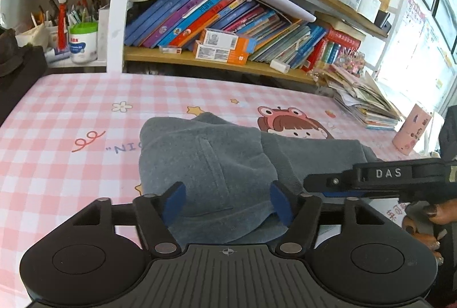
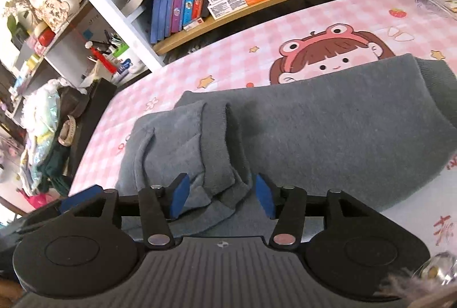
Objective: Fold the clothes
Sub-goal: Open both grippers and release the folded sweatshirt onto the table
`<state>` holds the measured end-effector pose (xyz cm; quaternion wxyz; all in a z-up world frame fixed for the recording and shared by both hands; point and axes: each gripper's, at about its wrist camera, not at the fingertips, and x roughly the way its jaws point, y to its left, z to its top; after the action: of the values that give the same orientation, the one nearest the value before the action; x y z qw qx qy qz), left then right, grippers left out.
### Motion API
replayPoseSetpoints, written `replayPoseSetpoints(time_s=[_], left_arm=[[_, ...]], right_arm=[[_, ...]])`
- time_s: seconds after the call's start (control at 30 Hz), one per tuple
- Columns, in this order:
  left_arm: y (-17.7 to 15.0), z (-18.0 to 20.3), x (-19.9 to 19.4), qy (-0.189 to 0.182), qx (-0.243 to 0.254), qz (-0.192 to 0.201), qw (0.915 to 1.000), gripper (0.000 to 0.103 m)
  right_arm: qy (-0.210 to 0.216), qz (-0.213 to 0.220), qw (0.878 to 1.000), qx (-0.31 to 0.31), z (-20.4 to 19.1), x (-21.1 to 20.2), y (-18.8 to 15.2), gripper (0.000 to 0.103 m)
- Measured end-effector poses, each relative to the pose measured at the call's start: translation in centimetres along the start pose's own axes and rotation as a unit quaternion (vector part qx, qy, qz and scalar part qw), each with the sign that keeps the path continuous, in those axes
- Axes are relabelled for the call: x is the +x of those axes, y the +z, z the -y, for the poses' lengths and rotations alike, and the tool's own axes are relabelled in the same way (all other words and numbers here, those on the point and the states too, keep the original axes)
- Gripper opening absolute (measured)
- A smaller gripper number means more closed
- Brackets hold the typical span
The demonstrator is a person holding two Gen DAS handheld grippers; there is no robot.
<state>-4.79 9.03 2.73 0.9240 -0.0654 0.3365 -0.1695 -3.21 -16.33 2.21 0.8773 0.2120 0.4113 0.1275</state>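
Two fingers [image 1: 174, 203] with blue pads stand wide apart on the left gripper [image 1: 227, 201] in the left wrist view, holding nothing; they hover low over the near edge of one grey garment [image 1: 211, 173]. That garment lies in a folded heap on the bench [image 1: 57, 119], which wears a pink checked cloth printed with one cartoon girl in a frog hat, stars and a flower. Its fabric is thick and fleecy, with one stitched rectangular pocket on the top layer and a darker ribbed band trailing right. From the right edge the right gripper [image 1: 317, 183] reaches in side-on, marked "DAS", its tip just beside the garment; whether it is spread or closed cannot be told from this angle. One hand [image 1: 428, 219] with dark nails holds its handle. Behind the bench, shelves [image 1: 200, 58] carry leaning rows of books, two orange boxes [image 1: 225, 46] and a white can [image 1: 83, 42] — a paper pile [image 1: 368, 102] and one pink cup [image 1: 411, 131] sit far right.

From the right wrist view, the right gripper [image 2: 222, 195] shows its two fingers [image 2: 180, 193] parted too, gripping nothing, straddling a bunched fold of the garment [image 2: 328, 142]. Here the cloth shows two tones — a paler fleecy inner side at left, a darker outer side spreading right to a ribbed cuff.
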Motion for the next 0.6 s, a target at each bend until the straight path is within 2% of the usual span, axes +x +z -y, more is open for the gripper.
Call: replayPoseSetpoints(time_s=[0.07, 0.17, 0.27, 0.33, 0.6], left_arm=[[0.0, 0.3, 0.3, 0.004, 0.000, -0.003, 1.0000, 0.075], [0.2, 0.7, 0.8, 0.011, 0.005, -0.010, 0.9999, 0.083], [0.3, 1.3, 1.0, 0.019, 0.008, -0.008, 0.9998, 0.086], [0.4, 1.6, 0.9, 0.027, 0.005, -0.002, 0.9996, 0.091], [0.9, 3.7, 1.6, 0.050, -0.018, 0.004, 0.9986, 0.092]], right_arm=[[-0.010, 0.001, 1.000, 0.001, 0.3, -0.4, -0.1, 0.055], [-0.029, 0.005, 1.000, 0.010, 0.9, -1.0, -0.2, 0.065], [-0.051, 0.010, 0.998, 0.033, 2.0, -1.6, 0.1, 0.071], [-0.065, 0.014, 0.996, 0.051, 2.9, -2.4, 0.3, 0.078], [-0.090, 0.025, 0.986, 0.140, 8.5, -5.6, 1.2, 0.080]])
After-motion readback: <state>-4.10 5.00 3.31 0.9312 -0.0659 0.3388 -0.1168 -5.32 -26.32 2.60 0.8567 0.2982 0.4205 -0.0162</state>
